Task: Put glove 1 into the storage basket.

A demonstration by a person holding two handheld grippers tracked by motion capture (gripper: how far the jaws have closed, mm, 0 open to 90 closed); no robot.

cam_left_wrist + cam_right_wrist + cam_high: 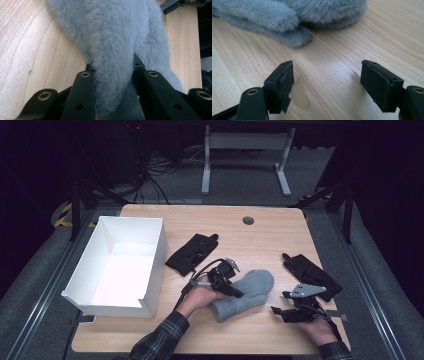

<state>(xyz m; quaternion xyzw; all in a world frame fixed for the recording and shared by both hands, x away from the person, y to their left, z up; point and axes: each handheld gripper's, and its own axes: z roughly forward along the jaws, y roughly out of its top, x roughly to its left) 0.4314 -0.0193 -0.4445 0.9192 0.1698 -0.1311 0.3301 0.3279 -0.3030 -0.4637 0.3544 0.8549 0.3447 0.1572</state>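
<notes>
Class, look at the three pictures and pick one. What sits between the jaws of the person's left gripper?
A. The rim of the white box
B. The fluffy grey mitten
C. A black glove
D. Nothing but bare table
B: in the left gripper view the grey mitten fills the gap, with both black jaws of the left gripper pressed against its fur; the high view shows that gripper on the mitten too.

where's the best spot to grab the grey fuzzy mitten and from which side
Probably the narrow cuff end of the grey mitten, coming in low from the box side: it lies flat, and the left tongs already pinch a fold of fleece there.
</notes>
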